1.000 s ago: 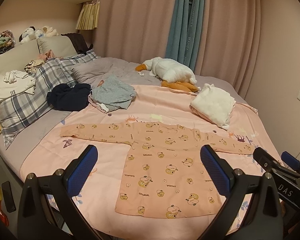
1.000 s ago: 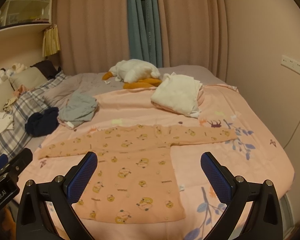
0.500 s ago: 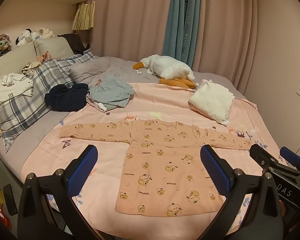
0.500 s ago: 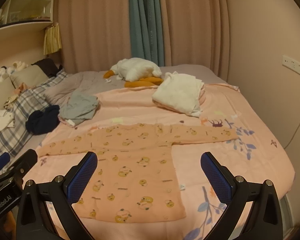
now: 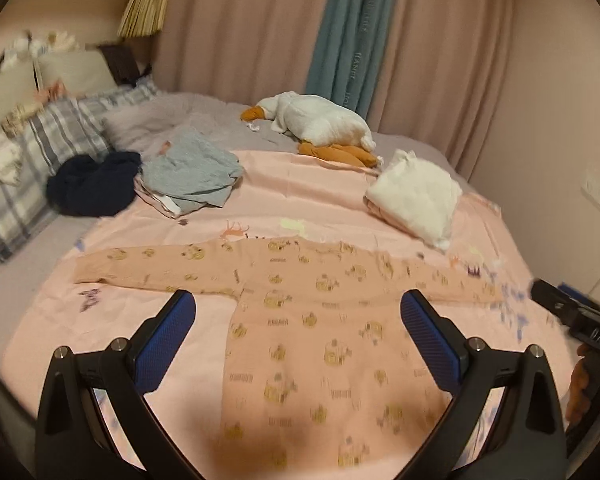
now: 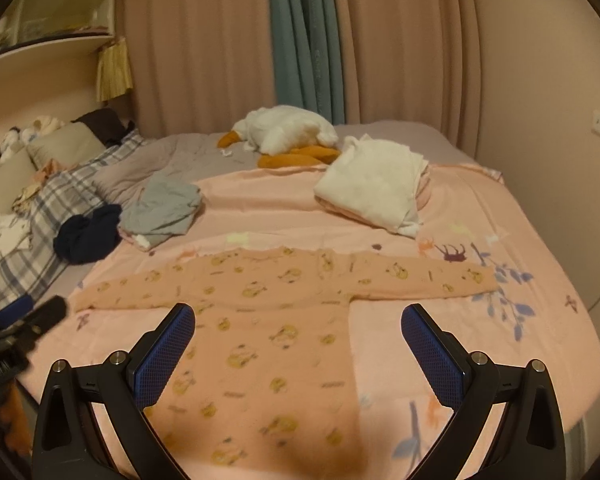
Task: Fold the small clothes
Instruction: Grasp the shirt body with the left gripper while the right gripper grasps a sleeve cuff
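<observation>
A small peach long-sleeved shirt with a bear print (image 5: 324, 320) lies flat on the pink sheet (image 5: 300, 200), both sleeves spread out sideways. It also shows in the right wrist view (image 6: 260, 312). My left gripper (image 5: 298, 320) is open and empty, held above the shirt's body. My right gripper (image 6: 298, 336) is open and empty, above the shirt's right half and the sheet beside it. Each gripper shows at the edge of the other's view: the right one (image 5: 572, 312) and the left one (image 6: 24, 320).
A folded white garment (image 5: 416, 196) lies at the back right. A grey garment pile (image 5: 188, 176) and a dark navy bundle (image 5: 92, 184) lie at the back left. A plush goose (image 5: 320, 124) rests by the curtains. Plaid pillows (image 5: 40, 148) lie on the left.
Both grippers have moved forward and lower toward the shirt, which now looks larger. Both stay open. The shirt has not moved.
</observation>
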`<state>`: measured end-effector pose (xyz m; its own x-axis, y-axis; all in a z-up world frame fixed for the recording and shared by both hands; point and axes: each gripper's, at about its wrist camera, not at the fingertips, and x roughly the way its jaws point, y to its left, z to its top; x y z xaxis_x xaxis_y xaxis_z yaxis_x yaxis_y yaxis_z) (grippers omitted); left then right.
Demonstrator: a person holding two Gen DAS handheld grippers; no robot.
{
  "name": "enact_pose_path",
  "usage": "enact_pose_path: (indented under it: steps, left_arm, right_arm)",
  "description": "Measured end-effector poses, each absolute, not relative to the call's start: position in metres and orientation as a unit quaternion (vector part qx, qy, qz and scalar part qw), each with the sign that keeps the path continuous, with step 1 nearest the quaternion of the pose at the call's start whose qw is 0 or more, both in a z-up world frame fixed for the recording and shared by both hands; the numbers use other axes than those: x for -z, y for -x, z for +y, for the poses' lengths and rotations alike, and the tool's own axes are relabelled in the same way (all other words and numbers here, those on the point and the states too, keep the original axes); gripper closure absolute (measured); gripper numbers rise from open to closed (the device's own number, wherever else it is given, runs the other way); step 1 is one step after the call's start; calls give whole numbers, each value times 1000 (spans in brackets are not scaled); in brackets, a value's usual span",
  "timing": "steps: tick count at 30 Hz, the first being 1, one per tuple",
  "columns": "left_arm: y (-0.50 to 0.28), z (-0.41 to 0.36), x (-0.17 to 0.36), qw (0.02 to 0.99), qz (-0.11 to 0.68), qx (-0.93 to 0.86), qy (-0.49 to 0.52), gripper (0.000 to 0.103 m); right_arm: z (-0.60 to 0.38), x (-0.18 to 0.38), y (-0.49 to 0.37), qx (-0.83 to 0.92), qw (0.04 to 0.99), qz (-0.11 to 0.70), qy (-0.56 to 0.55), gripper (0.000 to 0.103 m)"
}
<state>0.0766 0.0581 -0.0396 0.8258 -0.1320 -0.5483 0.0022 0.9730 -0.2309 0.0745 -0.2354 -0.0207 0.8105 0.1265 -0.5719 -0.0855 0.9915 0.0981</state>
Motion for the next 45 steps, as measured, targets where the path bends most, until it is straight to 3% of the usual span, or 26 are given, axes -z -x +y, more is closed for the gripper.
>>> enact_pose_path:
  steps: [6, 12, 14, 20, 24, 28, 31, 36, 38, 41, 45]
  left_arm:
    - [-173, 118, 84, 930, 331, 14, 160, 1]
    - [-238, 161, 164, 875, 403, 47, 265, 5]
    - [-249, 161, 193, 854, 433, 50, 285, 10]
    - [-268, 141, 253, 809, 491, 94, 310, 12]
    - [-281, 136, 261, 807, 483, 103, 325, 13]
    - [-294, 128, 264, 808, 492, 108, 307, 36]
    - [-295, 124, 267, 817, 489, 95, 289, 44]
    - [-295, 118, 267, 831, 494, 71, 246, 60]
    - [-295, 123, 270, 830, 491, 63, 255, 75]
    - [-296, 134, 277, 824, 487, 58, 282, 88]
    - [-295, 139, 279, 819, 490, 59, 292, 90]
  right_arm:
    - [-319, 54, -174, -51, 927, 360, -90, 0]
    - [-427, 130, -251, -21, 869, 425, -253, 0]
    - [-454, 152, -261, 4, 852, 431, -296, 0]
    - [-520, 213, -253, 57, 804, 433, -404, 2]
    - [-539, 237, -239, 75, 782, 435, -441, 4]
    - [-558, 245, -232, 78, 779, 420, -460, 7]
    - [-566, 251, -228, 78, 779, 413, -465, 9]
    - [-575, 263, -236, 72, 784, 385, -482, 24]
    - [-580, 265, -240, 66, 782, 368, -499, 32]
    - [-587, 272, -245, 78, 773, 359, -516, 52]
    - [-592, 276, -248, 106, 768, 349, -526, 82]
